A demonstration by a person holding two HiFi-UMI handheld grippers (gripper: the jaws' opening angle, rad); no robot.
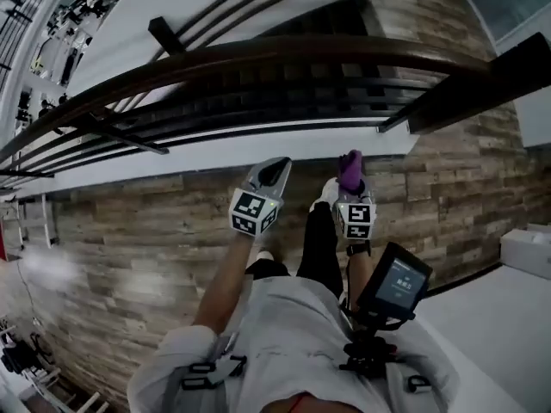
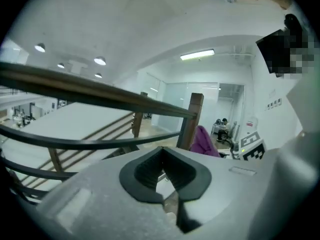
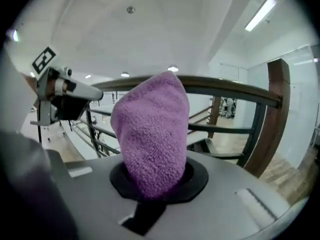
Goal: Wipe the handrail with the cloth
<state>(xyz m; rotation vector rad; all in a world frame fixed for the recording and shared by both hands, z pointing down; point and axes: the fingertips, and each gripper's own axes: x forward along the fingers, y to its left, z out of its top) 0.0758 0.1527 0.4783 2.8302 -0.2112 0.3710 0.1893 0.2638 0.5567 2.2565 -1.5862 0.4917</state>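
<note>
A dark brown wooden handrail (image 1: 258, 57) curves across the top of the head view, above thin dark rails. Just below it, my right gripper (image 1: 350, 175) is shut on a purple cloth (image 1: 349, 169), which sticks up out of its jaws. In the right gripper view the cloth (image 3: 150, 134) bulges from the gripper (image 3: 152, 176), with the handrail (image 3: 225, 86) behind it and apart from it. My left gripper (image 1: 272, 172) is held beside the right one, shut with nothing in it. In the left gripper view the handrail (image 2: 100, 93) crosses ahead of the jaws (image 2: 162, 176), and the cloth (image 2: 205, 141) shows at the right.
Wood-plank floor (image 1: 129, 239) lies under me, with a white ledge (image 1: 215, 149) below the railing. A brown post (image 2: 192, 119) ends the rail at the right. A dark screen device (image 1: 394, 286) hangs at my chest. A white box (image 1: 529, 249) sits at the far right.
</note>
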